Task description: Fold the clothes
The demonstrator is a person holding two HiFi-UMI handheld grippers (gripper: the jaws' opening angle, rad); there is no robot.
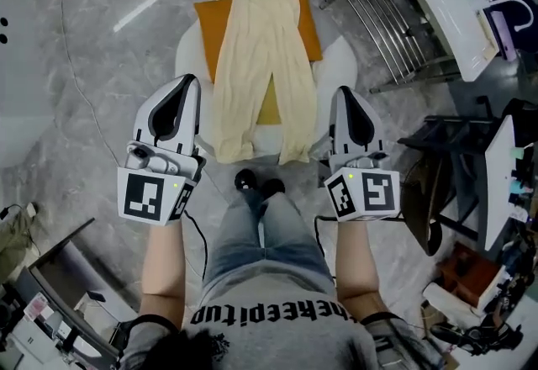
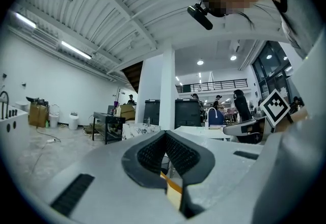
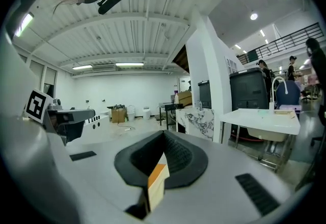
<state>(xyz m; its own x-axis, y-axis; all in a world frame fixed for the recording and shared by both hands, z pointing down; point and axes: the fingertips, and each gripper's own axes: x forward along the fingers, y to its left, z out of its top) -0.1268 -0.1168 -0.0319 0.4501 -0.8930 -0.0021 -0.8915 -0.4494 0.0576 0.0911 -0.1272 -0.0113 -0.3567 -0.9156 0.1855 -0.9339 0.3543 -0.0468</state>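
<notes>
I see the cream trousers point(image 1: 261, 66) laid flat down the middle of the white bench point(image 1: 340, 61). They lie on an orange cloth point(image 1: 208, 23) that shows at both sides of the waistband and between the legs. The waistband lies at the bench's far edge, and the two legs run toward me and part slightly. Their hems end at the near edge.

My left gripper point(image 1: 187, 84) hovers just off the left side of the bench, beside the left leg and not touching it. In the left gripper view its fingers point(image 2: 147, 154) are pressed together with nothing gripped. A sliver of orange and cream shows through the slot behind the tips.

My right gripper point(image 1: 345, 92) hangs at the matching spot off the right side, near the right leg. Its fingers point(image 3: 179, 156) are likewise closed and empty, with the same orange and cream sliver behind them.

Grey marbled floor point(image 1: 84, 82) surrounds the bench.
</notes>
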